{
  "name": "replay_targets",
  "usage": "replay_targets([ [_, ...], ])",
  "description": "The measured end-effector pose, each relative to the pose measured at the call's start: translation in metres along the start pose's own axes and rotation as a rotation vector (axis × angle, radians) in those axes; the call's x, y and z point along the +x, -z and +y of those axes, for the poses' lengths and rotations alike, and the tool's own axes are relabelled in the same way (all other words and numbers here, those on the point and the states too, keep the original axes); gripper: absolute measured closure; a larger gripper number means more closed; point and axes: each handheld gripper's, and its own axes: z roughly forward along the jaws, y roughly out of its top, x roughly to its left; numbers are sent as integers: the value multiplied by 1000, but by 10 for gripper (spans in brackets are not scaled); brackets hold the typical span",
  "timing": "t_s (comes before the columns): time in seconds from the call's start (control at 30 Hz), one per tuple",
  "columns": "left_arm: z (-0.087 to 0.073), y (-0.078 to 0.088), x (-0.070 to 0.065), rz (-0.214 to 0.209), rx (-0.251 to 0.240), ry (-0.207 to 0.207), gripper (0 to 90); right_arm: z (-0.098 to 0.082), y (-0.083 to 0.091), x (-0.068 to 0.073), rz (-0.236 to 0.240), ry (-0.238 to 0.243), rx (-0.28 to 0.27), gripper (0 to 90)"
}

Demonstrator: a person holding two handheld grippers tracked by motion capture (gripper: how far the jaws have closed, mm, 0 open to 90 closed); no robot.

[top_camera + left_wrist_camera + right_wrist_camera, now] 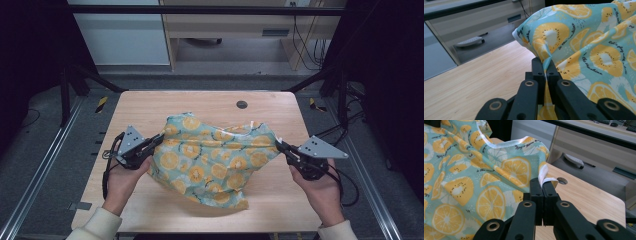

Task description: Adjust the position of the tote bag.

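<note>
A thin cotton-like cloth, teal with printed orange and kiwi slices and small black script, sits bunched over the middle of the desk, stretched between the two grippers. Its fabric falls in soft folds, and a white hem tape runs along its edge in the right gripper view. The lower corner droops toward the near edge of the desk. The left gripper has its black jaws pressed together on the cloth's left edge, a pinched fold rising between them in the left gripper view. The right gripper pinches the right edge, its jaws closed on the white hem. The desk is pale wood grain with rounded corners and a round dark cable hole near its far edge.
</note>
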Motion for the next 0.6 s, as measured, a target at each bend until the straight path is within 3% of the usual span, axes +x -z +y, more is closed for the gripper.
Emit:
replay_targets([
  [0.1, -6, 7, -3, 10, -19, -22, 900, -5, 3, 3, 17, -16, -9, 894],
  [0.23, -17, 17, -8, -6, -39, 10, 900, -16, 9, 9, 55, -78, -33, 894],
  [0.43, -34, 26, -12, -15, -35, 10, 900, -29, 11, 19, 76, -77, -16, 894],
  [0.6, -39, 30, -10, -6, -36, 22, 900, -31, 4, 23, 80, -67, -2, 894],
])
